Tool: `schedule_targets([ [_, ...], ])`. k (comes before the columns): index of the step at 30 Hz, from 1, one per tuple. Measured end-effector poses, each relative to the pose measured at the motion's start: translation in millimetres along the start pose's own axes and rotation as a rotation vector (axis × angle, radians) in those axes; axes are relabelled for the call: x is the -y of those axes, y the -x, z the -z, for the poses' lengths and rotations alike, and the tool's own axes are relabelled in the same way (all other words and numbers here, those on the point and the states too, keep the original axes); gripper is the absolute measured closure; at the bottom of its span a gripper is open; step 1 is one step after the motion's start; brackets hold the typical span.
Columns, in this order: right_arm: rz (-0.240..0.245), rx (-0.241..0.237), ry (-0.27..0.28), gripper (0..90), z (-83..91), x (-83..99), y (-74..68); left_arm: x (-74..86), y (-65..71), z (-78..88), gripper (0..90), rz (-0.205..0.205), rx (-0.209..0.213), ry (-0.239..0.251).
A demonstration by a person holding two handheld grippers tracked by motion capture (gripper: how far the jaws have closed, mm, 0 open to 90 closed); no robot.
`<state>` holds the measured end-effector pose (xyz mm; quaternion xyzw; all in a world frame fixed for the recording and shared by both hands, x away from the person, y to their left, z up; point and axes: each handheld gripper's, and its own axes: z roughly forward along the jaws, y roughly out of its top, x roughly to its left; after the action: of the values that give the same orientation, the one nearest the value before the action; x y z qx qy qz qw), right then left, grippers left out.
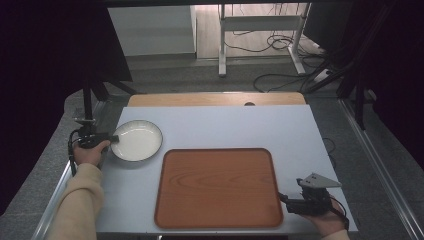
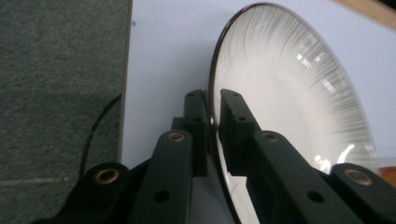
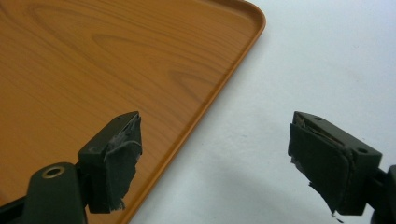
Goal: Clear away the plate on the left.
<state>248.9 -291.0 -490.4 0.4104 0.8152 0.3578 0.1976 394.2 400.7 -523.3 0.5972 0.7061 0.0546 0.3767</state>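
A white plate [image 1: 137,140] with a dark rim lies on the white table at the left. My left gripper [image 1: 114,139] is shut on the plate's left rim; in the left gripper view the rim [image 2: 214,122] runs between the two jaws, one pad on each side. A wooden tray [image 1: 218,187] lies bare at the middle front. My right gripper [image 1: 283,198] stands open at the tray's right edge; in the right gripper view the tray's rim [image 3: 219,95] passes between its spread jaws, with nothing held.
The white table top [image 1: 225,127] ends in a wooden strip [image 1: 215,99] at the back. Grey carpet [image 2: 56,84] lies beyond the table's left edge. A white frame with cables [image 1: 260,40] stands on the floor behind.
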Motion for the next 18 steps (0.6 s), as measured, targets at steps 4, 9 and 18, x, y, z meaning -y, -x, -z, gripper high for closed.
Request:
schedule_targets([
  [4,0.002,-0.001,-0.001,17.5,-0.7,-0.3,0.4,-1.9,7.9,6.3,84.0,-0.011,-0.006,0.027],
  [9,0.006,-0.008,0.000,17.5,-0.6,-1.6,-0.6,-2.8,16.3,10.5,84.4,-0.025,-0.025,0.046],
  [18,0.001,-0.005,0.009,17.6,1.3,-1.6,1.0,-8.5,28.6,15.3,83.8,-0.045,-0.024,0.070],
])
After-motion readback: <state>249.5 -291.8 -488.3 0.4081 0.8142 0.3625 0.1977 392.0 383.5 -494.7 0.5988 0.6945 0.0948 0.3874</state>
